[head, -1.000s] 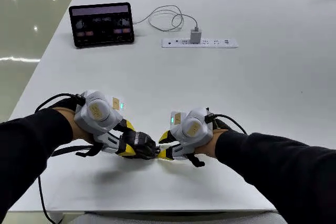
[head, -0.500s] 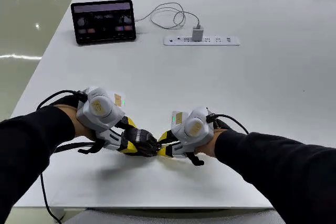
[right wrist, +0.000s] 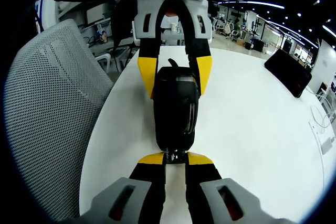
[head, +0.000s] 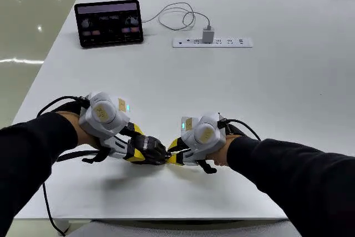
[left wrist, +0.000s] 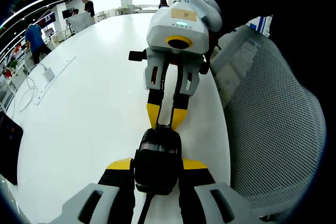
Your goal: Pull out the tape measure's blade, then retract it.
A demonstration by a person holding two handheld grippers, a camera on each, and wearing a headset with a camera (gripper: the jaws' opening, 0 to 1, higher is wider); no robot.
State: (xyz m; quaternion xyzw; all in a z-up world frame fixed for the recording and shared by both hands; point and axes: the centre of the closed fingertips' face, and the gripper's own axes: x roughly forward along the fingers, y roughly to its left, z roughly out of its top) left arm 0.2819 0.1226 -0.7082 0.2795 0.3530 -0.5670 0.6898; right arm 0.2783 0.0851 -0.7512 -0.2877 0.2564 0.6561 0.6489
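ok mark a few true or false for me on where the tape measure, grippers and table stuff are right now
1. The left gripper is clamped on the tape measure case. True.
2. A long stretch of blade lies across the table. False: no blade shows between the case and the right gripper.
3. The right gripper's tips sit at the blade hook, at the case's mouth. True.
4. The tablet lies flat beside the tape measure. False: it stands propped at the far left of the table, well away from both grippers.
5. A charger is plugged into the power strip. True.
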